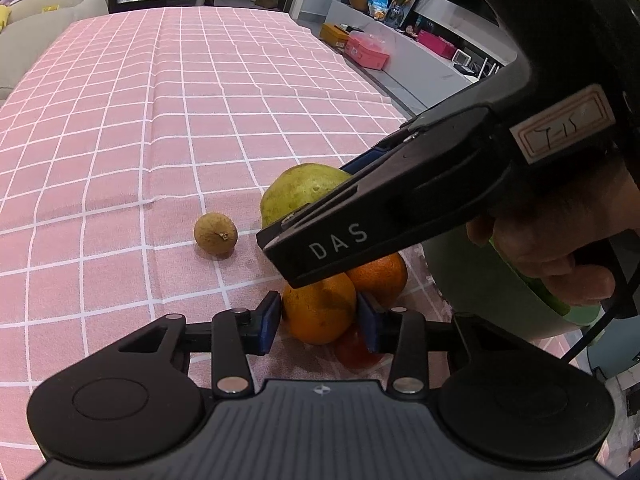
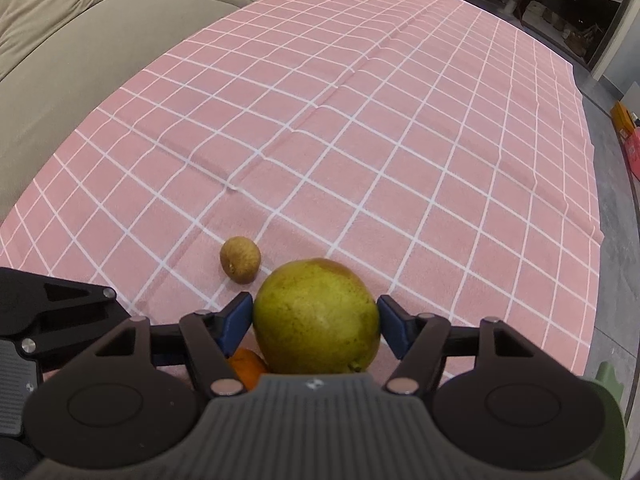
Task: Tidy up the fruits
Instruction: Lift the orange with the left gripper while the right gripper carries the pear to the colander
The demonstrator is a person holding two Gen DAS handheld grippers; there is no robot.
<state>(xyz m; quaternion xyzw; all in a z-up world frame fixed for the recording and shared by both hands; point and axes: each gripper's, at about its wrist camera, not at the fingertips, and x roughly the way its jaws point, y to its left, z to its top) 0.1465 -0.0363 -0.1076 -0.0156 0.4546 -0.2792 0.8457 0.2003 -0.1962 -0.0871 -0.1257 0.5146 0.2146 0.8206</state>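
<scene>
A: Start with the left wrist view. What has the left gripper (image 1: pixel 318 322) got?

B: Its blue pads sit either side of the near orange (image 1: pixel 320 308), just about touching; I'd call it a grasp being set, though I cannot tell if it is clamped. Behind that orange is a second orange (image 1: pixel 380 276), a red fruit (image 1: pixel 354 354) below it, and the green pear (image 1: pixel 300 192) beyond. A small brown fruit (image 1: pixel 216 233) lies apart, left of the pear. A green bowl (image 1: pixel 460 276) sits right of the oranges.

A: And the right gripper (image 1: pixel 320 216)?

B: It crosses over the oranges toward the pear.

A: Risks?

B: The fruits are bunched and touching. Lifting the orange could set the others rolling, and the two grippers could knock together.

A: Now the right wrist view.

B: The right gripper (image 2: pixel 316 320) straddles the pear (image 2: pixel 316 316), pads at both flanks, jaws wide; firm contact unclear. An orange (image 2: pixel 248 366) peeks out below the pear; the brown fruit (image 2: pixel 240 260) is just beyond.

A: Surface, room?

B: A pink checked tablecloth (image 2: pixel 360 140), creased. A beige sofa (image 2: pixel 80 40) beyond it.
</scene>
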